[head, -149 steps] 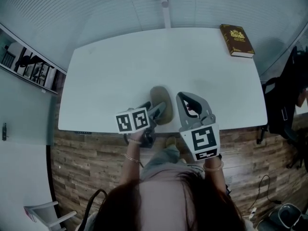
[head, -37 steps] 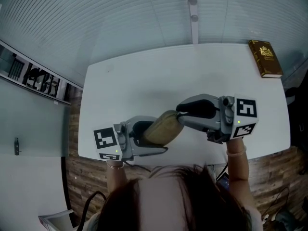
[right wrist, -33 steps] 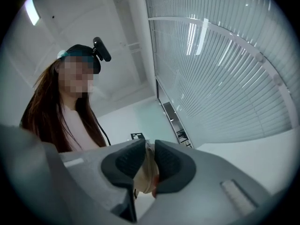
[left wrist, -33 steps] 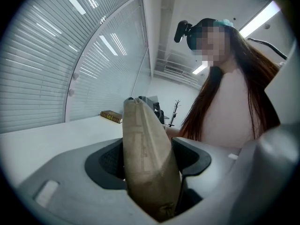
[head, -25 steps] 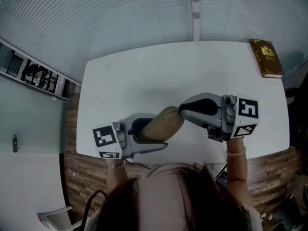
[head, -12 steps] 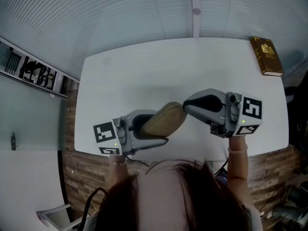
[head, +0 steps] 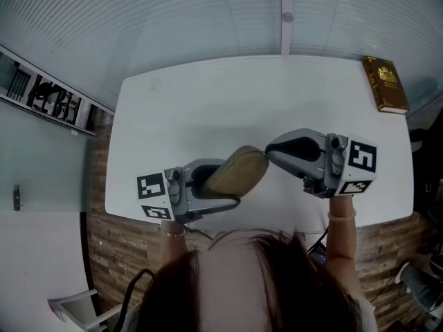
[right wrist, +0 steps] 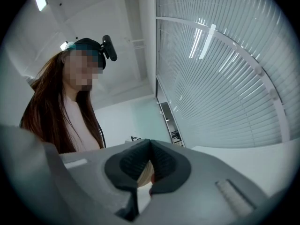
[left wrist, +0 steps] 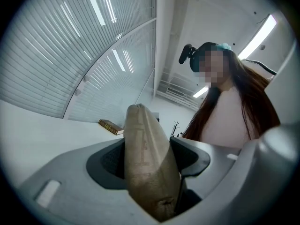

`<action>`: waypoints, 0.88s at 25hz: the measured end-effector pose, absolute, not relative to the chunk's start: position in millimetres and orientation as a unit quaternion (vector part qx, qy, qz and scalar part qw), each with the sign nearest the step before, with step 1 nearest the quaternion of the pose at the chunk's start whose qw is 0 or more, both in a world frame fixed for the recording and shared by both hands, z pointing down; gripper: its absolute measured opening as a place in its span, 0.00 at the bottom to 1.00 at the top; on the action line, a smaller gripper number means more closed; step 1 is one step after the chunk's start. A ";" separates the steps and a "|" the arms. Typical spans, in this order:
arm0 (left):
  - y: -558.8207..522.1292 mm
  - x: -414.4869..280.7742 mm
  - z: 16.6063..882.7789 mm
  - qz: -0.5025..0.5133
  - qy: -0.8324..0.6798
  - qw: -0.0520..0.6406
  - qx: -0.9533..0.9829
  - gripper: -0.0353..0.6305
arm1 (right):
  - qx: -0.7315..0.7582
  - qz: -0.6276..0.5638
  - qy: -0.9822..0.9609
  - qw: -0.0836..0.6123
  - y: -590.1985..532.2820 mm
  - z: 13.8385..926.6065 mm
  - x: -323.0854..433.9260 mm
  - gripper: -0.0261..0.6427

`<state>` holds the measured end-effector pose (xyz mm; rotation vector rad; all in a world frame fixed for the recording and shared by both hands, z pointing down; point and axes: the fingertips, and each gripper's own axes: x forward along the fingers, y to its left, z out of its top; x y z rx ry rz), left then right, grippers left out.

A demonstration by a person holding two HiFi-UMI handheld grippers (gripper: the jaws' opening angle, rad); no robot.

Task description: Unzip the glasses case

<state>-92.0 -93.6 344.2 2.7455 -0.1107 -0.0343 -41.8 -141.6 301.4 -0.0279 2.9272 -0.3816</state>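
Note:
The tan glasses case (head: 239, 170) is held up over the front of the white table (head: 208, 109), slanting from lower left to upper right. My left gripper (head: 223, 182) is shut on its lower half, the pads pressing both sides of the case (left wrist: 147, 168). My right gripper (head: 268, 152) points left at the case's upper end, its jaws shut with the tips together. In the right gripper view, a strip of the case (right wrist: 146, 172) shows just behind the closed tips (right wrist: 149, 146). Whether a zipper pull is pinched there is hidden.
A brown book (head: 385, 83) lies at the table's far right corner, also seen as the book (left wrist: 111, 126) in the left gripper view. A shelf (head: 41, 97) runs along the glass wall at left. The person (left wrist: 225, 111) stands at the table's front edge.
Six seconds ago the case lay on the table by both grippers; now the left gripper holds it up, with the right at its far end. Over the last second almost nothing moved.

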 end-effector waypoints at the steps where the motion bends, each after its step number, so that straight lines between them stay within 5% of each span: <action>1: -93.7 -92.3 343.7 -0.017 -0.039 0.197 0.979 0.49 | -0.010 -0.129 0.987 0.094 -141.9 302.1 -41.4 0.04; 22: -101.5 -95.2 337.6 -0.098 -0.032 0.234 0.967 0.49 | -0.035 -0.150 0.981 0.114 -145.7 312.2 -33.2 0.04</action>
